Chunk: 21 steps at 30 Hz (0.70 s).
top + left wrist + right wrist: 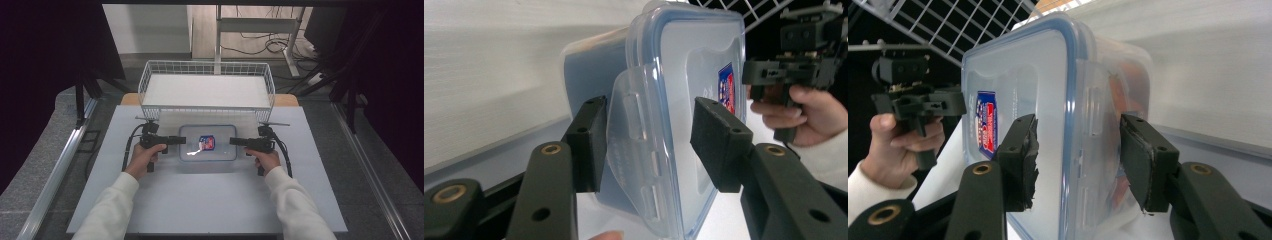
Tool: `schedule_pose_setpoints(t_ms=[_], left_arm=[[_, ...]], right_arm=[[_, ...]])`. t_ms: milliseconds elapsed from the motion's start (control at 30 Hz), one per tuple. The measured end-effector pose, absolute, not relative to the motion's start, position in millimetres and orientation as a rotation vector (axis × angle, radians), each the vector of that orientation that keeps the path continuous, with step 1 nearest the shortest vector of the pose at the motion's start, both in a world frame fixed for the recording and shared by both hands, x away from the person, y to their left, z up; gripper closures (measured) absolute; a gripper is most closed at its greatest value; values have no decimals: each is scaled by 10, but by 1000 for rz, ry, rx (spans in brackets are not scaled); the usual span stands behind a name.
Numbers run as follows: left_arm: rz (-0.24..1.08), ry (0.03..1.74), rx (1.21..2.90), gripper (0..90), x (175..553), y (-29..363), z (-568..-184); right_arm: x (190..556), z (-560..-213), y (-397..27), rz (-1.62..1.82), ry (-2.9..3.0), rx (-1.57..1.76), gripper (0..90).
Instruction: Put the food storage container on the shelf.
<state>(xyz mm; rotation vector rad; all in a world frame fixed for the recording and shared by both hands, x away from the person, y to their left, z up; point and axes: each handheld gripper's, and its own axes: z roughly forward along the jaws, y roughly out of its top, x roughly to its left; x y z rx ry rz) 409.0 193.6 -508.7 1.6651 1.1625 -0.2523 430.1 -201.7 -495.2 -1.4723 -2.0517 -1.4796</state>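
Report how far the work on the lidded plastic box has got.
Done: the clear rectangular plastic box with the blue-rimmed lid sits on the white table, lid on. In hand: the left tool straddles one side latch flap, the right tool the opposite flap, both open. Left: judging by this, closing on the flaps; the white wire basket behind is empty.

Grey table (210,200); lidded plastic box (207,156) and wire basket (206,70) on it.

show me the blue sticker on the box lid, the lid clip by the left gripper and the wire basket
blue sticker (206,142), high view, middle of the label
lid clip (636,150), left gripper view, the clear flap between the jaws
wire basket (207,67), high view, its far rim
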Motion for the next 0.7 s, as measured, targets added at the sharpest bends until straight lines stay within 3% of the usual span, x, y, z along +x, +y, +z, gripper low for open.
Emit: schedule_pose_setpoints(t_ms=[567,700], left_arm=[[-254,1236,1571,470,4129,1919,-5204],[-200,1245,1588,413,4090,1889,-5163]], right_arm=[[4305,-5002,-1966,-1491,-1937,-1655,483],[4266,-4979,-1955,-1506,-1975,-1673,421]])
